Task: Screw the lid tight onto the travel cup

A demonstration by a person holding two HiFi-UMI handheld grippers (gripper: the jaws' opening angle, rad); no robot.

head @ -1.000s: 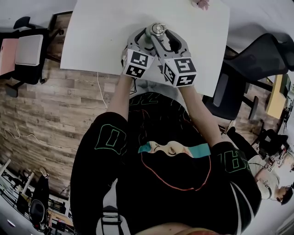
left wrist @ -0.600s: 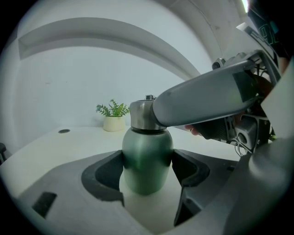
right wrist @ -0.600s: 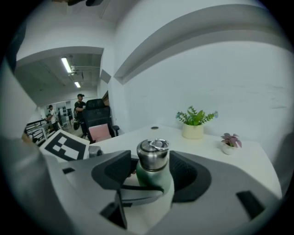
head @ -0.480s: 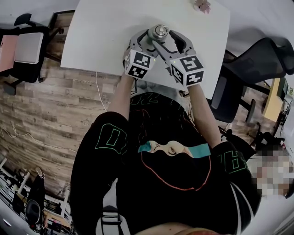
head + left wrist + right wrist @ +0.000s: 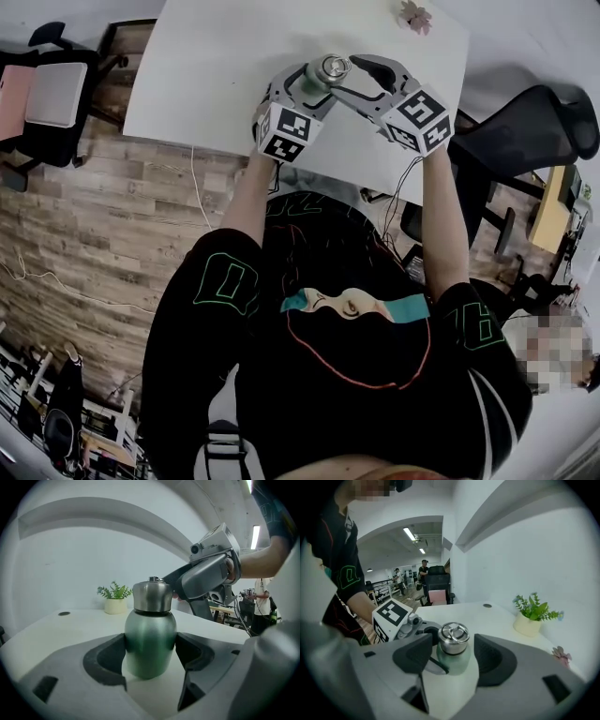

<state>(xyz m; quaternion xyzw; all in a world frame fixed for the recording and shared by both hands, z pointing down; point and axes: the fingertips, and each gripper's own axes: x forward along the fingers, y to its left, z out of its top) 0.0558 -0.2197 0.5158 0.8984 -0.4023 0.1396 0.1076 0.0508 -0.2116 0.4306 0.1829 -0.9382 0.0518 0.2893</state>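
From above, the left hand-held gripper [image 5: 304, 86] hides most of the travel cup [image 5: 328, 67].

The travel cup [image 5: 314, 82] stands by the near edge of the table [image 5: 206, 75]. At 7 o'clock it is hemmed in by the left hand-held gripper [image 5: 300, 86], whose pads clamp its green body. At 4 o'clock is the right hand-held gripper [image 5: 343, 77]; its jaws have just been opening and straddle the lid [image 5: 330, 66] with a gap on either side. Open tabletop stretches from 9 round to 12 o'clock. A pink flower [image 5: 412, 14] lies well apart at 1 o'clock, with a potted plant [image 5: 532, 616] near it. An office chair [image 5: 530, 117] stands just off the table's right edge.
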